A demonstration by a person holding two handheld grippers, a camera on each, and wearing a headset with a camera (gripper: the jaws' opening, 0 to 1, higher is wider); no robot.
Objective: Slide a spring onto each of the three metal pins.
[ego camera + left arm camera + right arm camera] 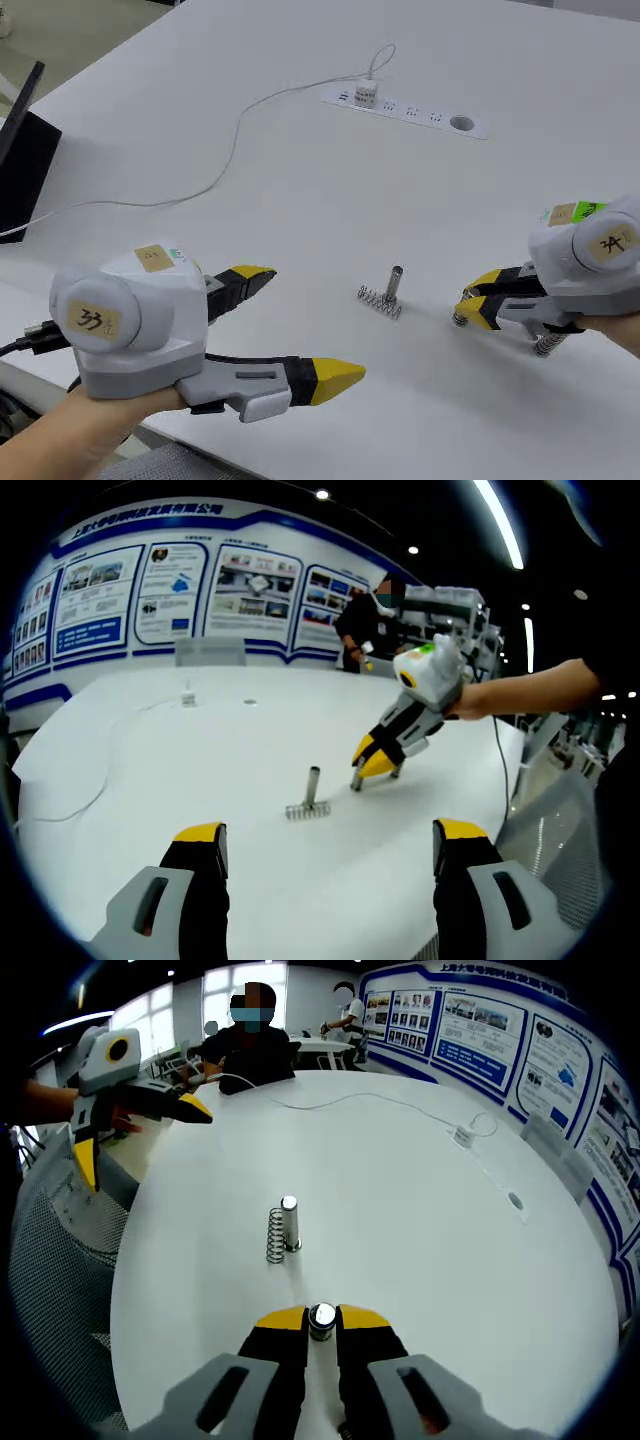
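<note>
While it hovers, left claw [308, 322]: spread wide
Right claw [322, 1322]: seemingly pinching shiny pin [322, 1314]
Spring [380, 301]: coiled wire, beside upright pin [393, 284]

A: Off-task stuff?
B: White table [300, 200], power strip [405, 108] on the far side, white adapter [367, 95] plugged in, thin cable [232, 150] trailing left.
A: More?
B: Black screen [22, 160] at the left edge, wall posters [180, 590], mesh chair [55, 1240].

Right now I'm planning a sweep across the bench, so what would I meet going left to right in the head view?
Black screen → left gripper → spring → standing pin → right gripper, shut on a held pin.
</note>
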